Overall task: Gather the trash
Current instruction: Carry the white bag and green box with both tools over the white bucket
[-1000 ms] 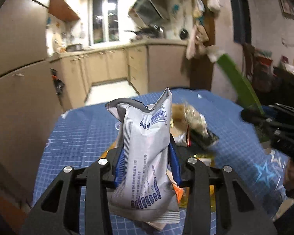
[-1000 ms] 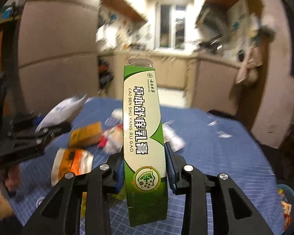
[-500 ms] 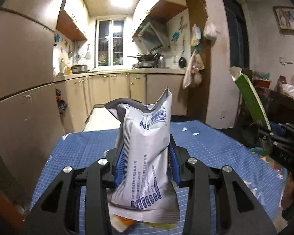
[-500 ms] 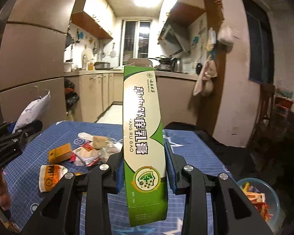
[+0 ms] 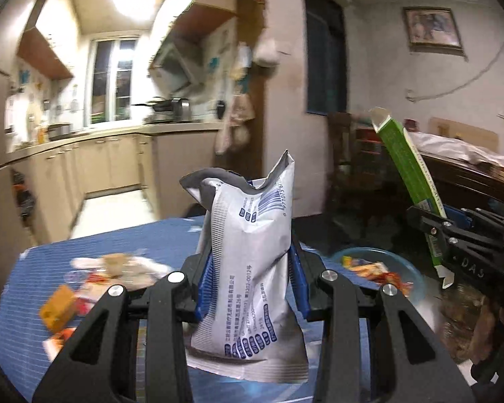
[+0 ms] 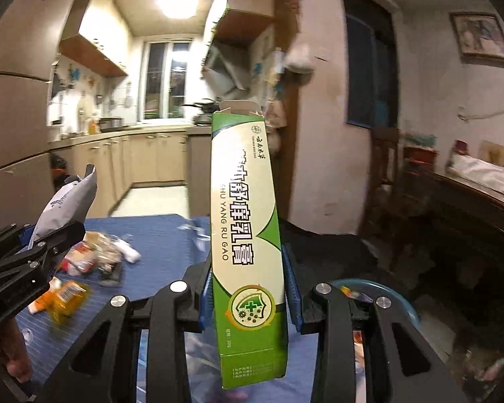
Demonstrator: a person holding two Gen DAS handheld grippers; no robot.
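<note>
Both loaded. L gripper clamped on white pouch, upright. R gripper clamped on green box, long axis vertical, open flap up. Blue bowl w/ wrappers sits low and right of both, off table edge; R is nearer, so I'd guess box drops first. More trash on table, left.

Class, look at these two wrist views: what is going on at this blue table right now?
A person is clearing rubbish with two handheld grippers. The left gripper is shut on a crumpled white foil pouch; the right gripper is shut on a long green cardboard box. Both are held above the blue tablecloth, near a blue bowl already holding wrappers. More loose wrappers lie on the table.
</note>
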